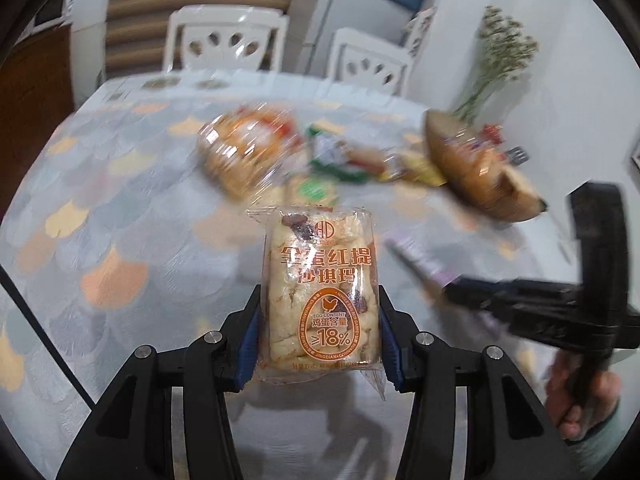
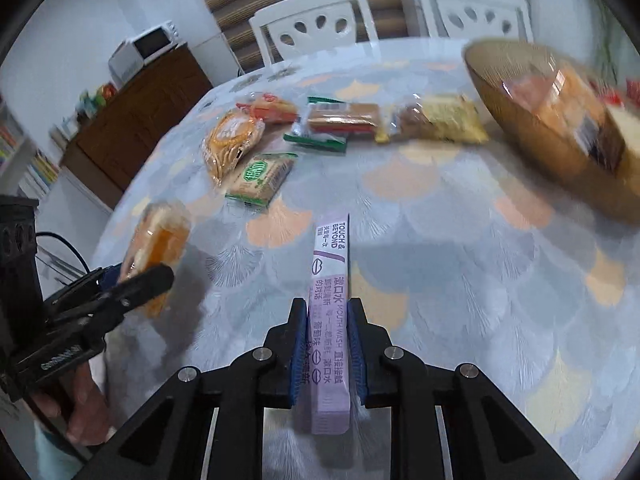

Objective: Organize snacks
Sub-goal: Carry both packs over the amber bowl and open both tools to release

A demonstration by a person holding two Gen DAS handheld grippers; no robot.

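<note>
1. Far left in the right wrist view, the left gripper (image 2: pixel 132 276) is pinching a clear-wrapped sachima cake (image 2: pixel 160 244) above the table (image 2: pixel 460 288). Its own camera shows this better: the pack (image 1: pixel 320 300) is sitting upright between the blue pads (image 1: pixel 250 344), which are pressing its two long sides.

2. Toward the middle, loose snacks are lying on the cloth: a round cracker pack (image 2: pixel 230 146), a green biscuit pack (image 2: pixel 264 178), a red-and-green wafer pack (image 2: pixel 336 122) and a yellowish cake pack (image 2: pixel 436 118), all near one another in a rough row.

3. Centre, the right gripper (image 2: pixel 328 320) is clamping a slim lilac mouthwash sachet (image 2: pixel 330 320) lengthwise, its printed end sticking out ahead of the fingers.

4. Far right, a brown bowl (image 2: pixel 520 120) is holding at least one wrapped snack already; blur is hiding what else is inside.

5. Judged step: both held items are being carried, probably toward the bowl, with four packs still waiting. The next move calls for bringing each one over the rim before opening, one gripper at a time so they are not colliding.

6. The left wrist view is reading the cake's label and showing dried flowers (image 1: pixel 504 48) behind the bowl; the right wrist view alone is giving the table packs sharply, plus a microwave (image 2: pixel 148 46) on a cabinet.
</note>
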